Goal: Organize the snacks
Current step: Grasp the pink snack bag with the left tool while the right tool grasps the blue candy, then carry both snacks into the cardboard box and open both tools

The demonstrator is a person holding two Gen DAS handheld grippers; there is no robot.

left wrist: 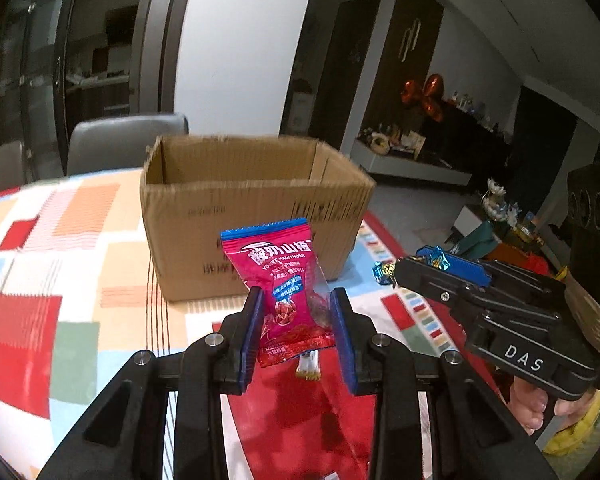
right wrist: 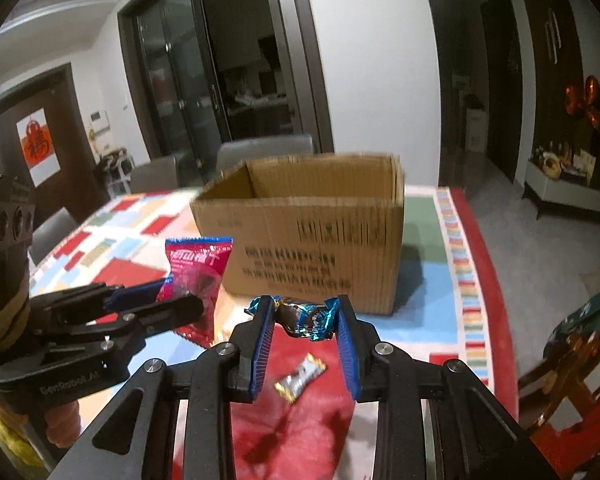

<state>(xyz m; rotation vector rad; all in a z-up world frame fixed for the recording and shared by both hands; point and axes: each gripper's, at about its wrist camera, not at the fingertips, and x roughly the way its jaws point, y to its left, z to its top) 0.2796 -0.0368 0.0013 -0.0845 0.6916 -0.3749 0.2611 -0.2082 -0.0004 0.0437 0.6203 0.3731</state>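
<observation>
My left gripper (left wrist: 296, 300) is shut on a magenta hawthorn snack packet (left wrist: 284, 280), held upright above the table; the same packet (right wrist: 198, 268) shows at the left of the right wrist view. My right gripper (right wrist: 302, 312) is shut on a blue and silver foil candy (right wrist: 306, 314), which also shows as a foil candy (left wrist: 432, 260) in the right gripper (left wrist: 416, 270) in the left wrist view. Beyond both stands an open cardboard box (left wrist: 252, 208), (right wrist: 312, 232) on the patterned tablecloth. A silver wrapped candy (right wrist: 300, 378) lies on the cloth below my right gripper.
Grey chairs (left wrist: 124, 140) stand behind the table's far side. The table's right edge (right wrist: 484, 264) drops to the floor, with a wooden chair (right wrist: 572, 360) beside it. A hand (left wrist: 532, 408) holds the right gripper's grip.
</observation>
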